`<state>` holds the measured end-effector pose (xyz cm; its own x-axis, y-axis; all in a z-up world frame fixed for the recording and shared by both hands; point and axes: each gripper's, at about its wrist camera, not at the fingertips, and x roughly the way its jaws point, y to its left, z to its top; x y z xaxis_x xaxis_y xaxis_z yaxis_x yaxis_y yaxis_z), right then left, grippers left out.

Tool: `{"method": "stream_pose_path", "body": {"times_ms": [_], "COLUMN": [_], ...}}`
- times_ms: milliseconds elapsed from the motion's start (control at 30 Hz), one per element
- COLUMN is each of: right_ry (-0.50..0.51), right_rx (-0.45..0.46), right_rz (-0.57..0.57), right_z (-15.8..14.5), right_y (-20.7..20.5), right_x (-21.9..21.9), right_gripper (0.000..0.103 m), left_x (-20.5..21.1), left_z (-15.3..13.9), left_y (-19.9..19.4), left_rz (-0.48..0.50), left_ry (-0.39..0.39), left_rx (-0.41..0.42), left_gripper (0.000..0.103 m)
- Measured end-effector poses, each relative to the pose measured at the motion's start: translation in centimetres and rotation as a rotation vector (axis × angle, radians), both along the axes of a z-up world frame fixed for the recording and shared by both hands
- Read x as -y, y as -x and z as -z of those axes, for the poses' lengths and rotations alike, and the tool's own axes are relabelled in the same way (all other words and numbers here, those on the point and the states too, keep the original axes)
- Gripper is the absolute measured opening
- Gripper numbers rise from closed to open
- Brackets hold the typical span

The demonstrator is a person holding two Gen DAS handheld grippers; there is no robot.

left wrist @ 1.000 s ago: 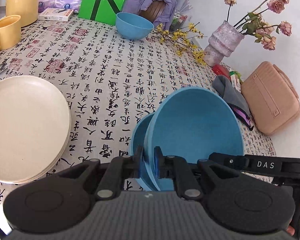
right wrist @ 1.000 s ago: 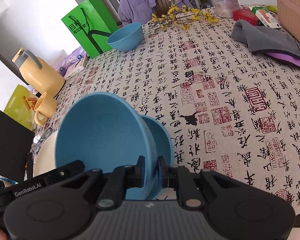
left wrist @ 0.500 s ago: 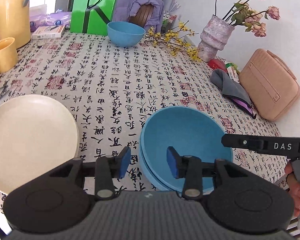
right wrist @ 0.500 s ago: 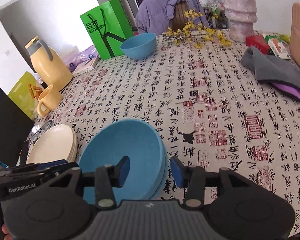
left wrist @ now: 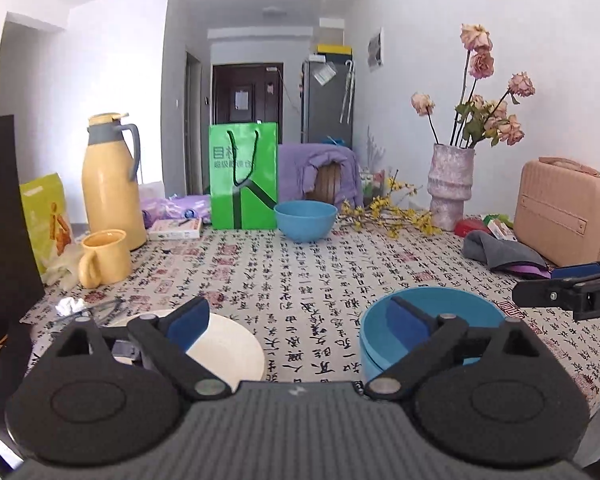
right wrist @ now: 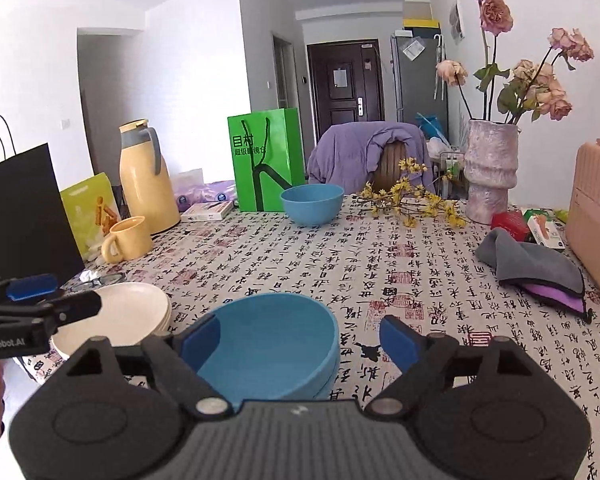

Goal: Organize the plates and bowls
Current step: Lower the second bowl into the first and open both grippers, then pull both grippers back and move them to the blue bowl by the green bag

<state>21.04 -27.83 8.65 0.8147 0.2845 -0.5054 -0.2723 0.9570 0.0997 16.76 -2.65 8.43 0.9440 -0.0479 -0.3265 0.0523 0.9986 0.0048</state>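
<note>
- The left tool (left wrist: 296, 326) is standing wide with nothing between its pads; its jaws have just been opening, and both blue pads are showing bare.
- The right tool (right wrist: 300, 338) is likewise standing wide and empty, its jaws having just been opening too, with the near rim of the stacked blue bowls (right wrist: 268, 344) sitting just ahead of its left pad, untouched.
- Those blue bowls are sitting nested and upright on the table (right wrist: 380, 264), just beside the stack of cream plates (right wrist: 116, 312).
- Judging by the layout, the plates are looking gathered and at least two bowls are looking nested, so most of the sorting is looking done.
- One lone blue bowl (right wrist: 312, 203) is sitting well apart, at the far side by the green bag (right wrist: 266, 160); bringing it to the stack is probably what is remaining.
</note>
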Motion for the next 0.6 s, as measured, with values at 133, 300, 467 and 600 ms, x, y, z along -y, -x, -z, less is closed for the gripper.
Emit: {"method": "stream_pose_path", "body": {"times_ms": [133,300,467,600], "right_ry": [-0.062,-0.001,0.061,0.046], "right_rx": [-0.01,0.108,0.183,0.179], "right_rz": [0.035,0.101,0.088,0.056], "right_z": [1.3,2.7,3.2,3.1], "right_y": [2.1,5.8,6.6,5.6], "right_x": [1.3,1.7,1.6,2.3], "right_gripper": [0.088,0.095,0.095,0.095], "left_x": [-1.0,-2.6,-2.9,-2.5], "left_z": [0.7,1.5,1.6,1.7], "left_y": [2.9,4.2,3.3,2.2], "left_rz": [-0.046,-0.086,-0.092,-0.08], "left_ry": [-0.016,0.007,0.021,0.018], "left_rx": [0.049,0.018,0.0,-0.008], "left_gripper": [0.103,0.103,0.103,0.103]}}
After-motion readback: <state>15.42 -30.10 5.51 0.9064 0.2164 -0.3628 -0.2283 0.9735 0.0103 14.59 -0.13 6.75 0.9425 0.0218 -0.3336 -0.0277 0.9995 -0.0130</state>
